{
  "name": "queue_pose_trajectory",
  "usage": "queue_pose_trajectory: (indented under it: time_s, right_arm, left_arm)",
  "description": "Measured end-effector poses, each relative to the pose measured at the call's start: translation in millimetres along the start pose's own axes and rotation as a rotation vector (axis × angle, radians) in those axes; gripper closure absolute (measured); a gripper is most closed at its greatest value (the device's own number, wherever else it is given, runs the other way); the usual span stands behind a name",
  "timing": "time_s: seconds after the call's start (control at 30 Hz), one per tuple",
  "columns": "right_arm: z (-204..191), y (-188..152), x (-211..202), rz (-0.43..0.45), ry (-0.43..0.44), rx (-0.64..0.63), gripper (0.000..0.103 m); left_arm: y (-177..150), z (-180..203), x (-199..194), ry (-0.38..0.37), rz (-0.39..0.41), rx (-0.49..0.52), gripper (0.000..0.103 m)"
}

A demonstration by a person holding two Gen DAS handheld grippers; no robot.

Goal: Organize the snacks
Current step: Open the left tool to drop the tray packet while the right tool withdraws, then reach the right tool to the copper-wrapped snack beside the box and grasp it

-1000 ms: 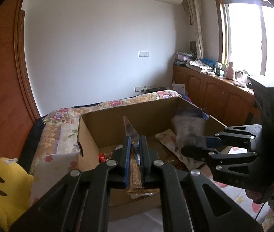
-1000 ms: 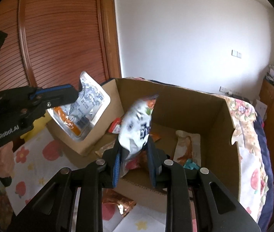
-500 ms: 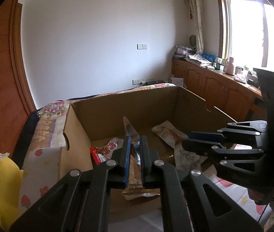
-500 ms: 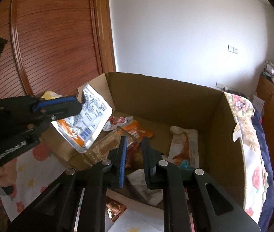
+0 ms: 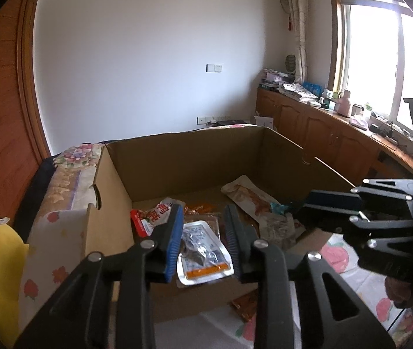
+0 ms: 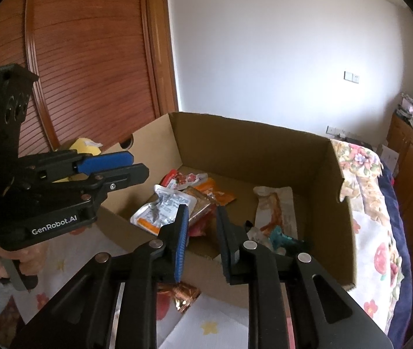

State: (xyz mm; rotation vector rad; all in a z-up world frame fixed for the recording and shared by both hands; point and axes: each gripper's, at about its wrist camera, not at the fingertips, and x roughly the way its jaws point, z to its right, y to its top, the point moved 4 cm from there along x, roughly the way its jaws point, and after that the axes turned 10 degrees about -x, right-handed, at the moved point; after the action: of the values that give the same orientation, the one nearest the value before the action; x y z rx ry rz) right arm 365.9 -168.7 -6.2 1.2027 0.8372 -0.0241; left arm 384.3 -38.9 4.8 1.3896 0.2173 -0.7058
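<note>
From the left wrist, a silver pouch [image 5: 203, 254] with an orange strip lies inside the cardboard box [image 5: 194, 160] near its front wall, between the spreading, empty jaws of the left claw [image 5: 203, 238]; a red packet [image 5: 151, 218] sits at 10 o'clock. From the right wrist, the right claw [image 6: 202, 232] is opening on nothing above the box's front edge, with the pouch at its 10 o'clock and a long pale packet [image 6: 276, 209] at 2 o'clock.
</note>
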Motion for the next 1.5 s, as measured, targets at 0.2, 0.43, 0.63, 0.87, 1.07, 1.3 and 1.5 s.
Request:
queue_pose_trajectory:
  time_s: [0.2, 0.43, 0.63, 0.87, 1.07, 1.3, 1.5]
  right_arm:
    - [-5.7, -1.4, -30.0, 0.006, -0.027, -0.009, 0.082]
    - [-19.0, -19.1, -60.6, -0.002, -0.025, 0.015, 0.071]
    - [-33.8, -49.4, -62.0, -0.046, -0.023, 0.031, 0.067]
    - [-41.2, -71.1, -49.4, -0.061, -0.01, 0.057, 0.066]
    - [-41.5, -82.4, -32.3, -0.085, 0.009, 0.075, 0.066]
    - [-37.4, -88.7, -15.7, -0.113, 0.054, 0.097, 0.064]
    - [-38.3, -84.9, 0.5, -0.144, 0.054, 0.066, 0.063]
  left_arm:
    - [-6.6, 3.3, -30.3, 0.02, 0.035, 0.004, 0.073]
    - [-33.2, -3.8, -55.3, 0.035, 0.03, -0.012, 0.07]
    - [-72.3, -10.1, -60.6, 0.064, 0.0, -0.009, 0.069]
    - [-111.8, -6.3, -52.5, 0.088, -0.05, 0.016, 0.069]
    - [-125.3, -8.5, -41.6, 0.098, -0.099, 0.008, 0.068]
    - [-130.6, -6.1, -36.5, 0.106, -0.122, 0.011, 0.068]
    - [-131.1, -6.6, -38.7, 0.125, -0.111, 0.01, 0.068]
